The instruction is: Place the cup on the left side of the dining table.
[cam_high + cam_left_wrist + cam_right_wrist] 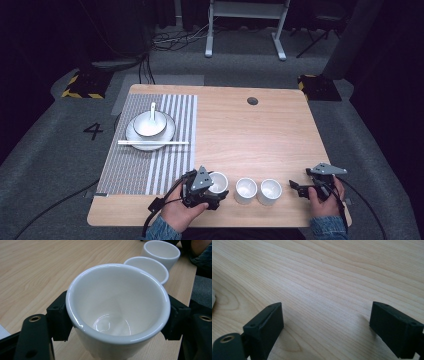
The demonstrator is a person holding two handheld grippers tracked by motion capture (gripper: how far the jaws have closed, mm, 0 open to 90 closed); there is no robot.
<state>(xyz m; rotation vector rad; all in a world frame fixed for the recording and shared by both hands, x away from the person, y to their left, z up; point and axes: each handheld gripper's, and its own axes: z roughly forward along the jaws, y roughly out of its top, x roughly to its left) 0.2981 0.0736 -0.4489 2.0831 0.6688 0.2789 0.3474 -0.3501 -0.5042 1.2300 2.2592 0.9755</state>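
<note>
The left gripper (212, 187) grips the left white cup (117, 307) at near edge, w/ right gripper (325, 327) open over bare table (324, 277).

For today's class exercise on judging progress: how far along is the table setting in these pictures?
Done: bowl with spoon on the plate, chopsticks across it. In hand: the left gripper is shut on the nearest cup. Left: two cups stand untouched; the right gripper is open.
</note>
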